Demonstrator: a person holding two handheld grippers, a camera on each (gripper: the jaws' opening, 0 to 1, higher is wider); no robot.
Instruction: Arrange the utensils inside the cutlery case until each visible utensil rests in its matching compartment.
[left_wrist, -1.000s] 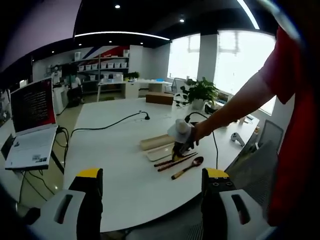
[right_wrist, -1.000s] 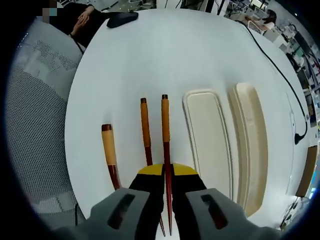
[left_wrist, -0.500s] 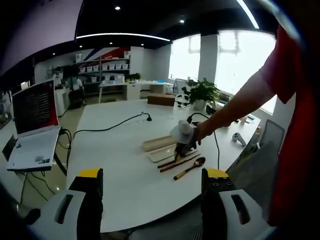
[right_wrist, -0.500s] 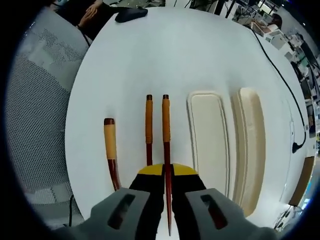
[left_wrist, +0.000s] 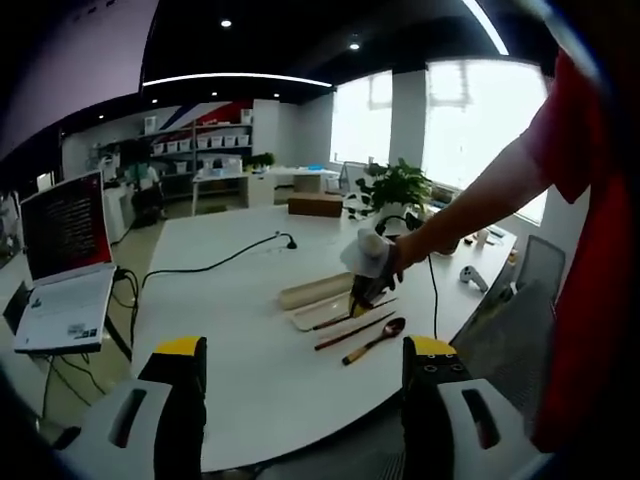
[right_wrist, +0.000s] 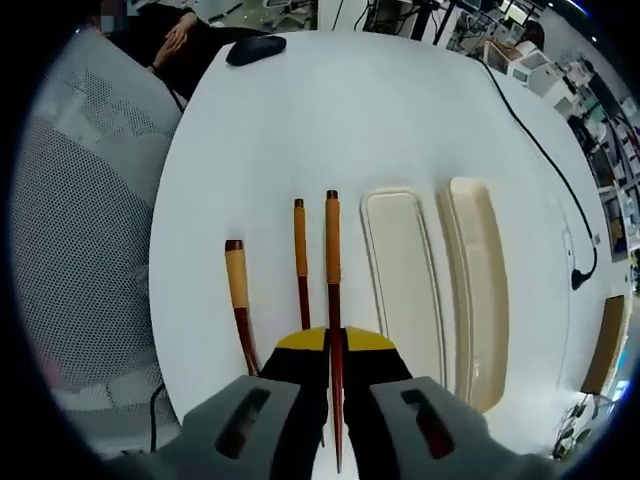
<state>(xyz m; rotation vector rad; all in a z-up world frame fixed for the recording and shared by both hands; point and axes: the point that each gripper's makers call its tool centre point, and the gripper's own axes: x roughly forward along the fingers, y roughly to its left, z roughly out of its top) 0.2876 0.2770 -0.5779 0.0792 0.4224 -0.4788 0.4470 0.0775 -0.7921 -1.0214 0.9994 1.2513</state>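
My right gripper (right_wrist: 331, 345) is clamped on one chopstick (right_wrist: 331, 260), held above the white table (right_wrist: 330, 110) just beside the tray (right_wrist: 400, 275). The second chopstick (right_wrist: 300, 255) and the spoon (right_wrist: 238, 300) lie on the table to its other side; the lid (right_wrist: 475, 280) lies beyond the tray. My left gripper (left_wrist: 300, 365) hangs with jaws apart, holding nothing, well back from the utensils.

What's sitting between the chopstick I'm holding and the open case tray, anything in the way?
Nothing. In the right gripper view, the held chopstick and the case tray are separated by bare white table. The second chopstick and spoon lie on the other side.
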